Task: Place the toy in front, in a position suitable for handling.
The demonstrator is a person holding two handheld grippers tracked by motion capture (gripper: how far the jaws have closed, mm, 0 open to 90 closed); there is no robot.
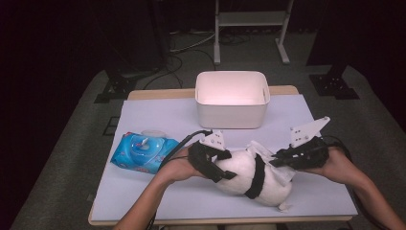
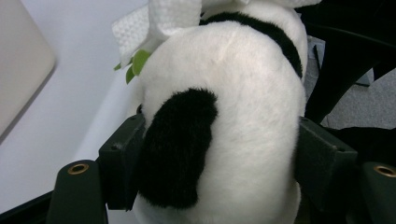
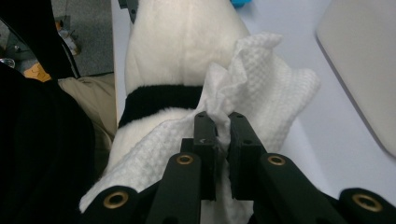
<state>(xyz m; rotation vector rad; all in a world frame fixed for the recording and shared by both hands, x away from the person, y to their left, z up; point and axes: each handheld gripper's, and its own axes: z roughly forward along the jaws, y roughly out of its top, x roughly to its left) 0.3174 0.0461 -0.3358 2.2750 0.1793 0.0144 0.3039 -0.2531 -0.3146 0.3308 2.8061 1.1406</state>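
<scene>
Plush panda (image 1: 249, 175) lies on the counter (image 1: 158, 115) before the white bin (image 1: 232, 98); soft, light, best gripped across its body. Left gripper (image 2: 215, 163) clamps it so. Right gripper (image 3: 223, 140) pinches a limp wet wipe (image 3: 261, 88) against it.

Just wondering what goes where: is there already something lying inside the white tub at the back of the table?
No, the white tub shows a bare inside in the high view.

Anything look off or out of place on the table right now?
Nothing stands out. The plush panda lies on its side, clamped by the left tool, while the right tool pinches a crumpled white wipe against it. The wipes pack and the white bin sit undisturbed.
</scene>
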